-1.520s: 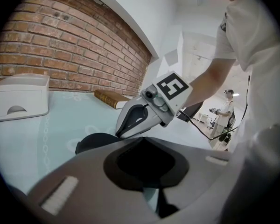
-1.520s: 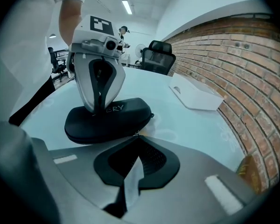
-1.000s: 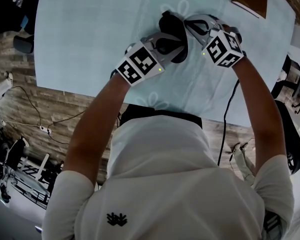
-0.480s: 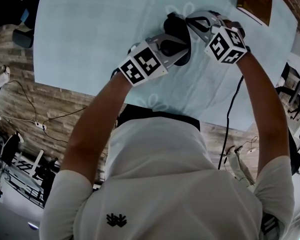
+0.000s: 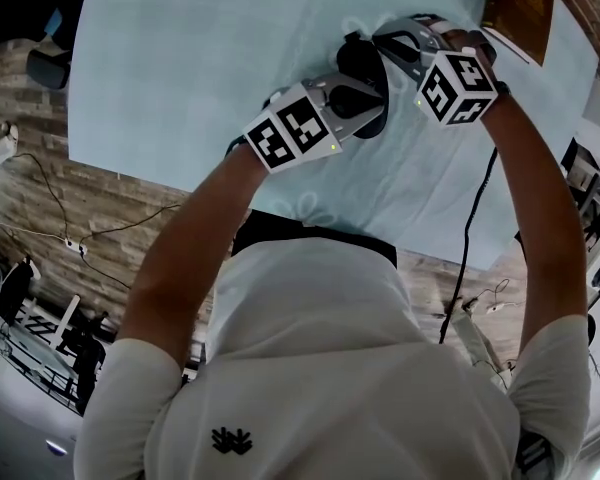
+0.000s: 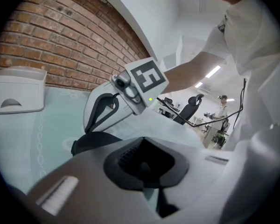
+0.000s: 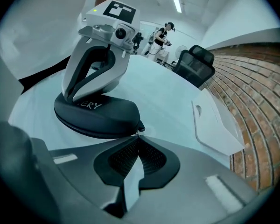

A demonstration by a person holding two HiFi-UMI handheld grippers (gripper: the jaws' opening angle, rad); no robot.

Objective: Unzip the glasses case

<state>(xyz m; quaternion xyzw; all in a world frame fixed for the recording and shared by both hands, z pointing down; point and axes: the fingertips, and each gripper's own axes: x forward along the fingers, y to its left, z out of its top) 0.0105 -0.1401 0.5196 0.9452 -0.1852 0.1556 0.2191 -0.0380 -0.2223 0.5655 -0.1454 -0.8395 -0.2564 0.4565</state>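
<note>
A black glasses case [image 5: 365, 63] with white lettering lies on the pale blue tablecloth [image 5: 200, 58]; it also shows in the right gripper view [image 7: 100, 115]. My left gripper [image 5: 372, 93] lies across the case's top with its jaws together, pressing down on the case [image 6: 91, 143]. My right gripper [image 7: 138, 138] is shut at the case's near end, and the small metal zipper pull [image 7: 138, 131] is pinched between its tips. In the head view the right gripper [image 5: 382, 42] reaches in from the right.
A white box [image 7: 214, 125] sits on the cloth to the right of the case, near the brick wall [image 6: 60, 36]; it also appears as a white box [image 6: 16, 90] in the left gripper view. The table's near edge [image 5: 280, 193] is close to the person's body. A cable [image 5: 472, 238] hangs off it.
Both grippers and the case have drifted slightly up and right in the head view. Their holds on the case look unchanged.
</note>
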